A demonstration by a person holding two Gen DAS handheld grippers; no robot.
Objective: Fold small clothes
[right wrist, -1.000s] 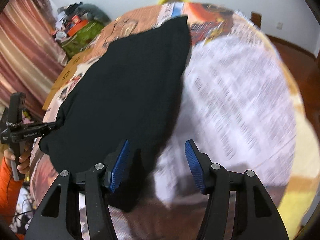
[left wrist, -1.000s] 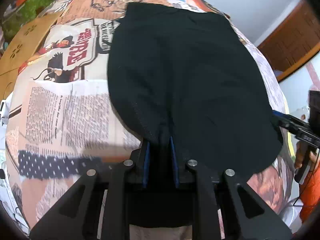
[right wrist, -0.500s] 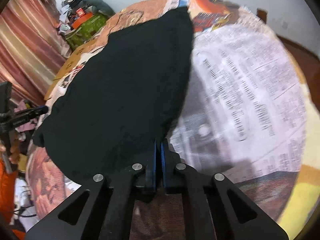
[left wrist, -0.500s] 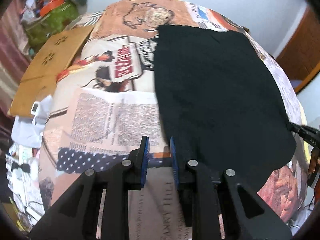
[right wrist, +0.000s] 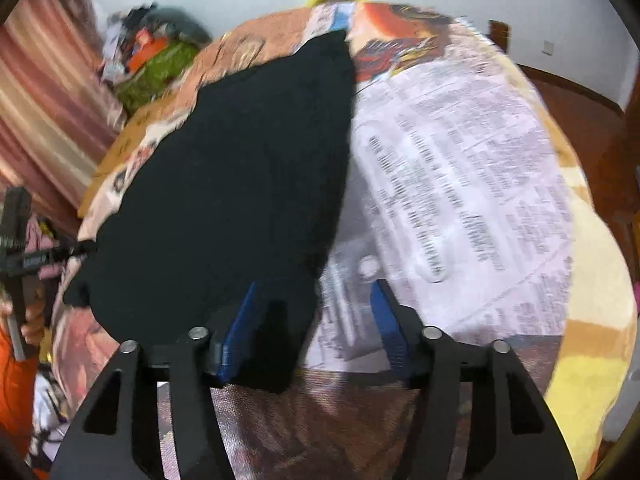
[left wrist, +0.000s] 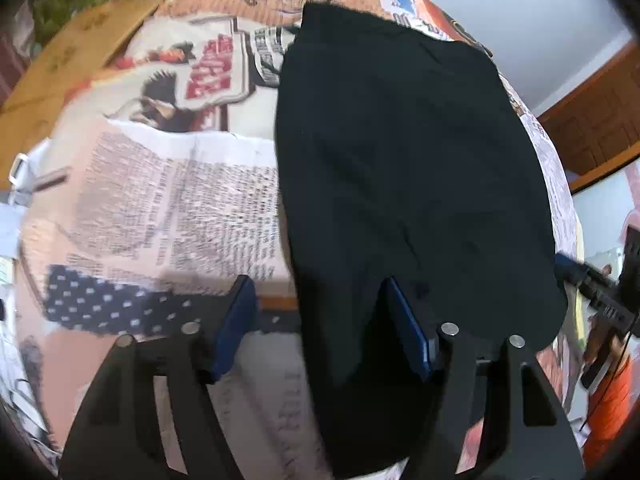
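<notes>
A black garment [left wrist: 408, 168] lies spread flat on a bed covered by a newspaper-print blanket [left wrist: 168, 200]. My left gripper [left wrist: 320, 324] is open, and the garment's near left corner lies between its blue pads. In the right wrist view the garment [right wrist: 240, 184] fills the left half. My right gripper [right wrist: 316, 328] is open, and the garment's near right corner lies between the pads, over the left pad [right wrist: 236, 336]. Each gripper shows at the edge of the other's view: the right gripper [left wrist: 600, 292] and the left gripper [right wrist: 36, 256].
A cardboard sheet [left wrist: 64, 60] lies at the bed's left side. Green and orange clutter [right wrist: 156, 60] is piled beyond the bed by a striped curtain [right wrist: 44, 96]. A wooden floor [right wrist: 592, 120] lies to the right. The blanket's right half [right wrist: 460, 184] carries only print.
Both grippers went from shut to open. The left gripper shifted right, so the garment's corner now lies between its pads. The right gripper let go of the garment's edge.
</notes>
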